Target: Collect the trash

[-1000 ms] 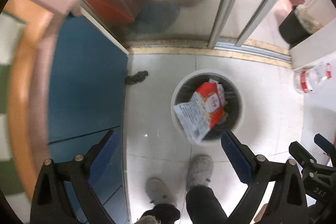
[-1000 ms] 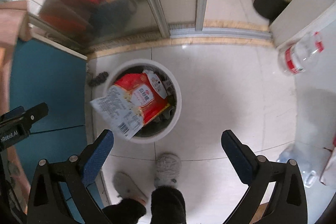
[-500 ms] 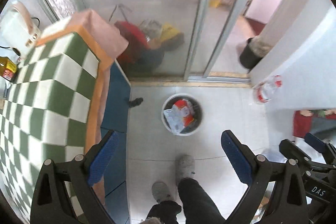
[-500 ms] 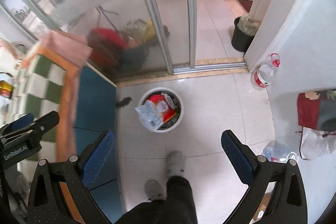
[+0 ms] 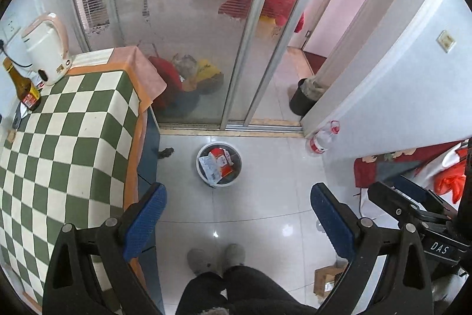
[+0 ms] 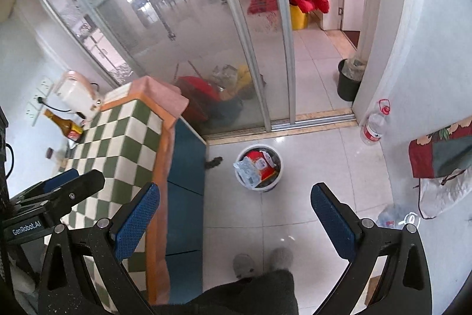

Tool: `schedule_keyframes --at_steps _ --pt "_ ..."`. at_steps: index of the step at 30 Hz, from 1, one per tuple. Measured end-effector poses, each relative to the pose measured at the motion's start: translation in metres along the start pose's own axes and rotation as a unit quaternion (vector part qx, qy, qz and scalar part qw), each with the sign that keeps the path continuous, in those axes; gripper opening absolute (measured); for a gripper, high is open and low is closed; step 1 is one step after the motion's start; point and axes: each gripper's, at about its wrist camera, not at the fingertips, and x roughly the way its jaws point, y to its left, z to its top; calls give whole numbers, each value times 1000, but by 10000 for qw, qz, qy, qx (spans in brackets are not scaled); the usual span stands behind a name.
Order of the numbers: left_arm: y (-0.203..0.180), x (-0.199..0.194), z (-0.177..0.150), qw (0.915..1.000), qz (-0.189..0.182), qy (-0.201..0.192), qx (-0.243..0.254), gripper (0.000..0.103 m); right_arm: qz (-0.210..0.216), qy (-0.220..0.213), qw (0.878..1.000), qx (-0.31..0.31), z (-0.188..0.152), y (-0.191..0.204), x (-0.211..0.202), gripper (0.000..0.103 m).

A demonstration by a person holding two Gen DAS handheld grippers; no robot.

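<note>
A white round trash bin (image 5: 219, 164) (image 6: 259, 169) stands on the tiled floor far below, near the sliding glass door. A red-and-white wrapper (image 5: 216, 164) (image 6: 256, 166) lies on top of the trash inside it. My left gripper (image 5: 237, 214) is open, high above the floor, with nothing between its blue pads. My right gripper (image 6: 236, 214) is open too and equally empty. Each gripper shows at the edge of the other's view.
A table with a green-and-white checked cloth (image 5: 65, 155) (image 6: 118, 143) stands at left, carrying a white kettle (image 5: 44, 49) and a brown bottle (image 5: 22, 84). A clear plastic bottle (image 5: 321, 139) (image 6: 374, 126) leans by the wall. A black bin (image 5: 303, 96) sits beyond the door. The person's slippers (image 5: 216, 253) are below.
Both grippers have risen well away from the bin, which now looks small and far. The table top, kettle and bottle have come into view. The wrapper stays in the bin.
</note>
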Motion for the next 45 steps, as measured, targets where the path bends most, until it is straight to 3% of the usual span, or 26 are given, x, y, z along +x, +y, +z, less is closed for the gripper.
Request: schedule_keyframes --at_steps 10,30,45 --pt "-9 -23 -16 9995 -22 -248 -191 102 250 4 9995 -170 -2 -6 -31 103" --pt "-8 -28 -24 9989 41 -244 -405 103 308 210 9986 -377 6 -15 -16 103" --pt "-10 -24 -31 9990 -191 -14 -414 103 535 376 9975 -277 -2 -20 -13 103"
